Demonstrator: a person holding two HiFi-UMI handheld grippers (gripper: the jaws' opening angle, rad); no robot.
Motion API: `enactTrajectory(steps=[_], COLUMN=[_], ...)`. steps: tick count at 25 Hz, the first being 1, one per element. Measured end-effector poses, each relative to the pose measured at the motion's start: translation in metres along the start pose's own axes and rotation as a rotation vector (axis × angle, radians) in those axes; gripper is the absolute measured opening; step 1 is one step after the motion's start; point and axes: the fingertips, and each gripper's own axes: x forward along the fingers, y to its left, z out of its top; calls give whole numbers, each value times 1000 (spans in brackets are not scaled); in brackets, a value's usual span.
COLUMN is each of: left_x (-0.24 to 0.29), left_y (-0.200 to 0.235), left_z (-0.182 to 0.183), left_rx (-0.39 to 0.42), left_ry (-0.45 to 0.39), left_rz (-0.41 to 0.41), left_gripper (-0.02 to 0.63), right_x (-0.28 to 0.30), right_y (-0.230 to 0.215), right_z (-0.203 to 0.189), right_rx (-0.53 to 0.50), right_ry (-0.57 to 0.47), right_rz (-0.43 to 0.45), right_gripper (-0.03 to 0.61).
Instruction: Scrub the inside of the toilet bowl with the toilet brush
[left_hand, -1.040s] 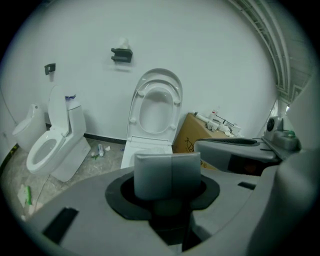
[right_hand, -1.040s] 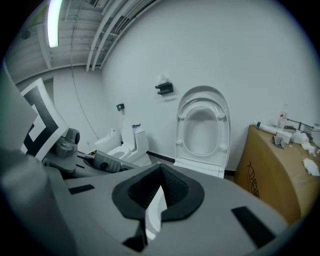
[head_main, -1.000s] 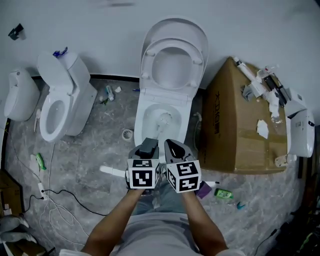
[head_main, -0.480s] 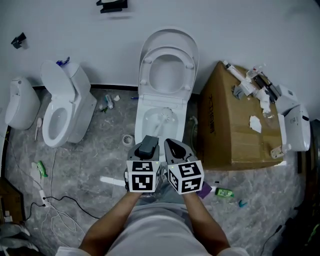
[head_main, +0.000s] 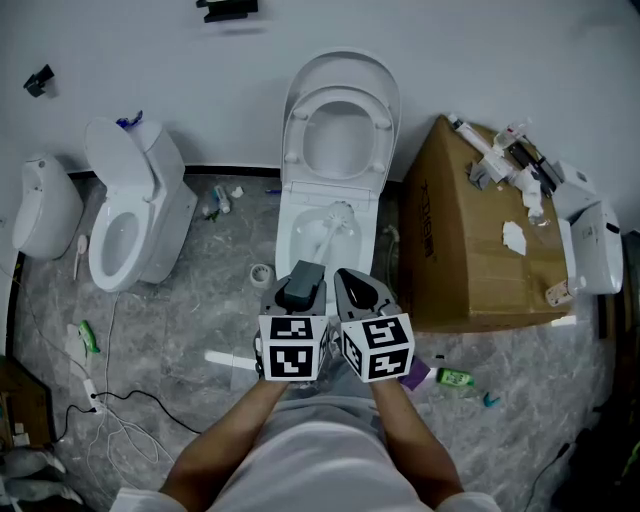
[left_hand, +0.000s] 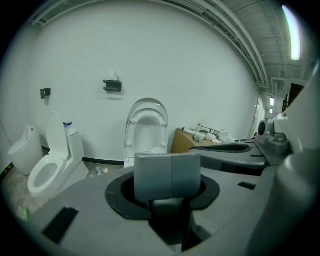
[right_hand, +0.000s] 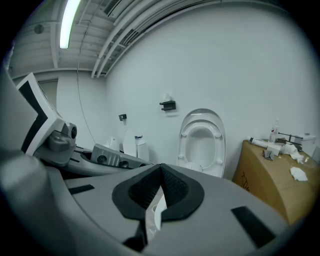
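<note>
Brush (head_main: 335, 216): bristle head lies inside the toilet (head_main: 284, 236) bowl, directly ahead of both claws; lid and seat are raised. Its white handle runs back to the left claw (head_main: 304, 272), whose grey pads (left_hand: 155, 172) are pressed together on it. Right claw (head_main: 348, 280), just beside the left, has its jaws closed to a V; a white strip shows in the gap beneath, identity unclear. Cardboard box (head_main: 470, 250) stands right of the right claw; dark print on its side is too small to read. Second toilet (head_main: 130, 215) stands well left of the left claw.
</note>
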Motion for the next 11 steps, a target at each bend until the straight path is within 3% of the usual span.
enactTrajectory(steps=[11], left_x=[-3], left_y=[3], left_z=[-2], left_rx=[-9], left_ry=[-9], left_rz=[6], left_gripper=[156], right_x=[-2], right_y=[1], right_z=[1], right_rx=[-13], right_ry=[-13], right_rz=[-19], right_gripper=[2])
